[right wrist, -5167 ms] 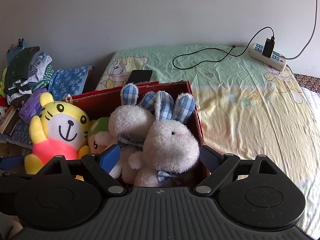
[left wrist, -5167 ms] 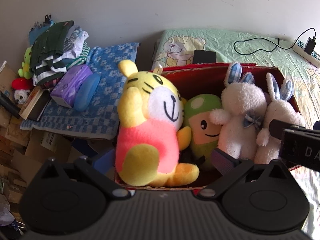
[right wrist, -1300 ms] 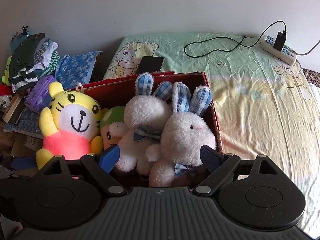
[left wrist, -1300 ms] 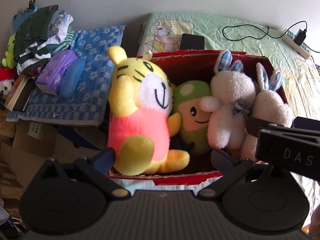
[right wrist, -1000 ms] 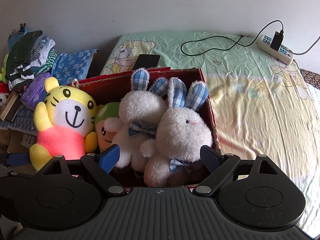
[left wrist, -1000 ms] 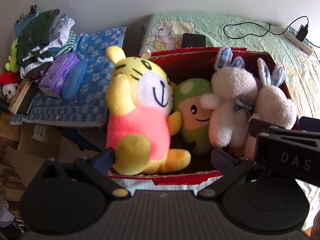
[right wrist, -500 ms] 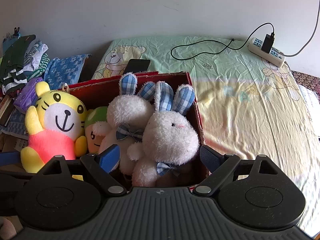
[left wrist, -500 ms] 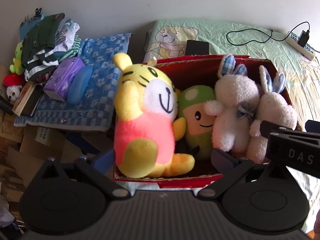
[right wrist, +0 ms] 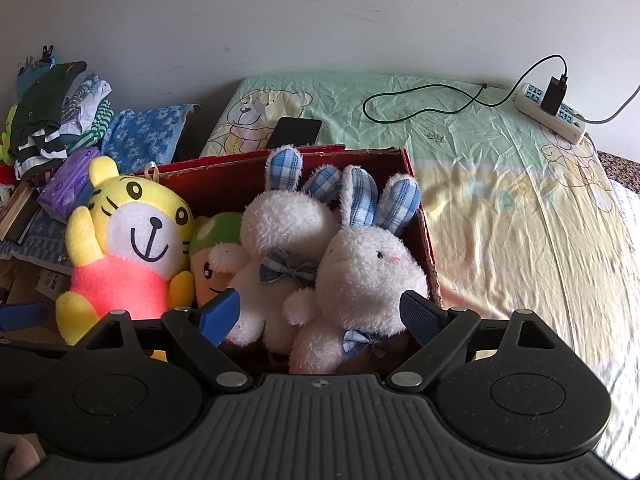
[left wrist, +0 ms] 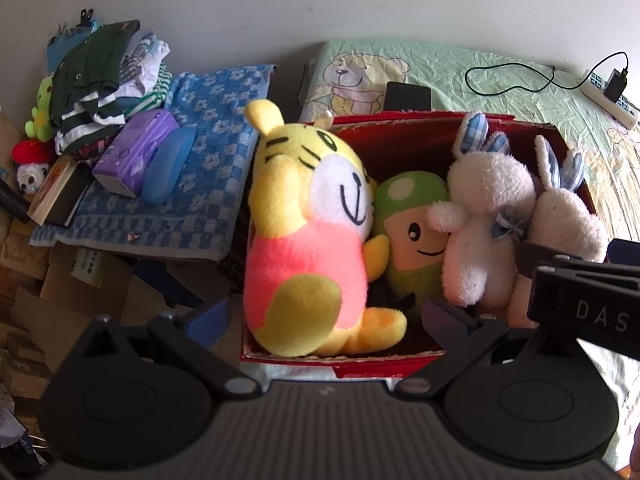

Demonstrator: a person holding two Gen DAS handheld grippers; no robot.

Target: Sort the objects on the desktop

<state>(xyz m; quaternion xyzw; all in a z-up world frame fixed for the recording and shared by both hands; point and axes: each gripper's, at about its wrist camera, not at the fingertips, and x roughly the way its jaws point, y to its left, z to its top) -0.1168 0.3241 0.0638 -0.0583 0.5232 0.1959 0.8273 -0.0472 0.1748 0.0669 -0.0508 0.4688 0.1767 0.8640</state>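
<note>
A red cardboard box (left wrist: 400,136) (right wrist: 224,176) holds a yellow tiger plush (left wrist: 308,224) (right wrist: 136,240), a green mushroom plush (left wrist: 416,232) (right wrist: 212,256) and two white rabbits with blue checked ears (left wrist: 484,208) (right wrist: 368,264). My left gripper (left wrist: 324,320) is open and empty in front of the box, near the tiger. My right gripper (right wrist: 320,312) is open and empty just before the two rabbits. The right gripper's black body (left wrist: 580,304) shows at the right of the left wrist view.
A black phone (right wrist: 296,130) lies on the bear-print bedsheet (right wrist: 500,184) behind the box. A power strip (right wrist: 552,114) with a charger cable sits far right. Left of the box are a blue towel (left wrist: 208,168), a purple tissue pack (left wrist: 134,156), a clothes pile (left wrist: 100,76) and cardboard boxes (left wrist: 60,280).
Both grippers have swayed slightly in front of the box and stay open. The plush toys keep their places in the box.
</note>
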